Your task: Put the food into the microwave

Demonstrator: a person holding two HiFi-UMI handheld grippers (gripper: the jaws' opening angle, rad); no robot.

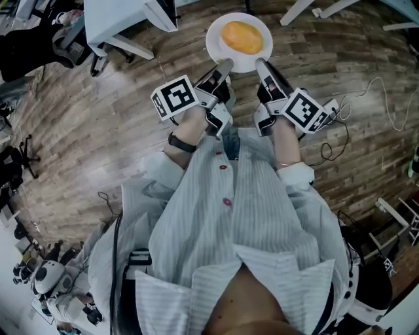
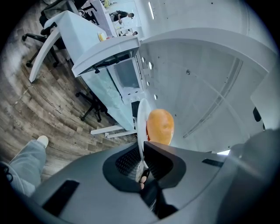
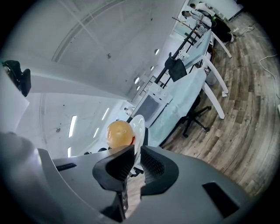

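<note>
A white plate [image 1: 216,46] is seen at 12 o'clock in the head view, carried in the air over a wooden floor [image 1: 98,131] and not set on any worktop. A rounded orange-yellow piece of food [image 1: 242,36] lies on it, toward the plate's 1 o'clock side.

The plate is pinched at two points on its near rim. The left hand-held gripper [image 1: 222,65] is clamped on the rim at about 7 o'clock, and the right hand-held gripper [image 1: 262,64] at about 5 o'clock. In each gripper view the thin rim is seen edge-on between the ribbed pads, with the food just past it. A grip shared between two sides is judged to be used so that the plate is held level and the loose food is not rolled off.

White desks [image 1: 124,19] are seen at 11 o'clock in the head view. No microwave is shown in any view, so the task is judged to be at the carrying stage, with the placing not yet done.
</note>
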